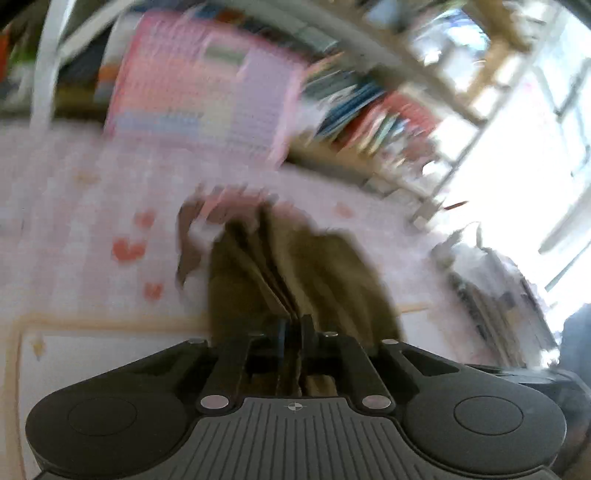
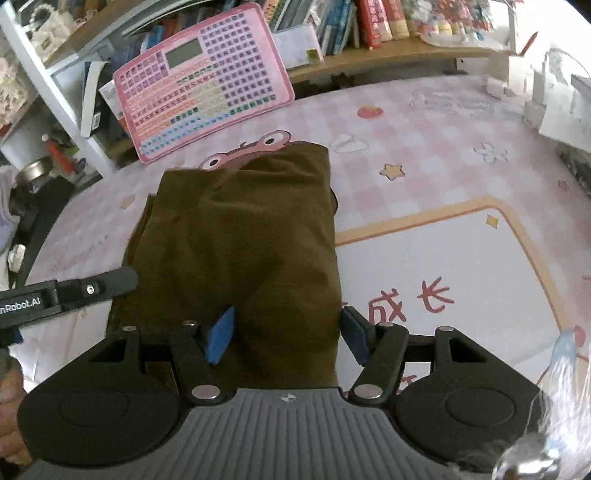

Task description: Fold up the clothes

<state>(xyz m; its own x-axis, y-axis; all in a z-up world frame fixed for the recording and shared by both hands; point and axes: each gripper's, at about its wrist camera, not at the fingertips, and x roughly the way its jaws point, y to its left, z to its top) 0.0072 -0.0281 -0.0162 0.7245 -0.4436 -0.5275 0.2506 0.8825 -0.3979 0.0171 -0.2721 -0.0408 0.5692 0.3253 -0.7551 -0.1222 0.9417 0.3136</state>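
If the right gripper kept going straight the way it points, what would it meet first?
Most likely the folded olive-brown cloth garment, which already lies between and beyond the open right gripper; depth is uncertain.

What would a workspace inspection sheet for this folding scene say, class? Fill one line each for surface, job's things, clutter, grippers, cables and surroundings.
Surface: pink checked mat with cartoon prints.
Job's things: brown garment, folded into an oblong, lying flat on the mat.
Clutter: pink keyboard toy propped at the mat's far edge; white boxes at far right.
Grippers: left gripper shut on a fold of the garment; right gripper open, blue pads either side of the garment's near end, not pressing.
Cables: nothing seen.
Surroundings: shelves of books behind; the left wrist view is blurred.
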